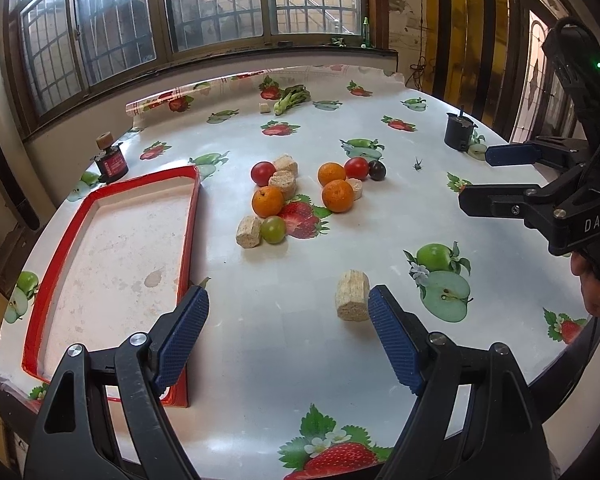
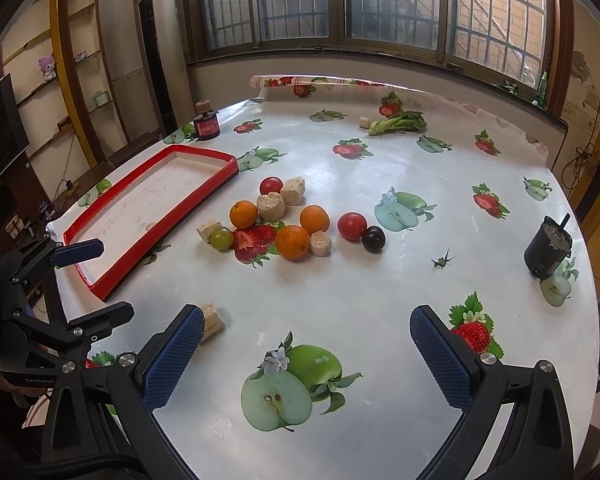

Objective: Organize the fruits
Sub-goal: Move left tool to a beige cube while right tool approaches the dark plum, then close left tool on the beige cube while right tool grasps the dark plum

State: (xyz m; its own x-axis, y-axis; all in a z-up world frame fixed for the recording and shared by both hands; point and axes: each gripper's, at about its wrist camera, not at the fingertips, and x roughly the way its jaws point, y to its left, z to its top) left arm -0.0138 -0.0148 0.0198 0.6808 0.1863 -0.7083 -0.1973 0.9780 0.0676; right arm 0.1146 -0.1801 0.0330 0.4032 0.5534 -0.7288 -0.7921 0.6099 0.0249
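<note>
Round table under a glossy white oilcloth printed with strawberries and green apples (image 1: pixel 300 340). Left gripper (image 1: pixel 288 312) low over the near edge, blue ribbed fingers (image 1: pixel 184 332) spread wide, nothing between them; a tan crumbly cork-like cylinder (image 1: pixel 352 295) lies on its side just beyond the right-hand finger. Right gripper (image 2: pixel 306 340) likewise spread and empty, hovering above a printed apple; in the left wrist view it shows at the right edge, jaws apart. Shallow rectangular red-rimmed tray with a pale stained floor (image 1: pixel 188 232) sits on the left side of the table, nothing in it. Fruit all on the cloth mid-table, right of the tray: three oranges (image 1: pixel 267 201), (image 1: pixel 331 174), (image 1: pixel 337 195); two red tomatoes (image 1: pixel 263 173), (image 1: pixel 356 168); one dark purple plum (image 1: pixel 377 170) just beside the second tomato; one small green fruit (image 1: pixel 273 229). More tan cork-like chunks (image 1: pixel 284 178) sit mixed in among them, some touching the fruit. Far side: a leafy green vegetable (image 1: pixel 292 98) near the window edge. Small black cylindrical device (image 1: pixel 458 131) to the right, a dark red-labelled canister with a cork on top (image 1: pixel 111 162) behind the tray. A small green stem scrap (image 1: pixel 417 165) lies alone right of the plum.
</note>
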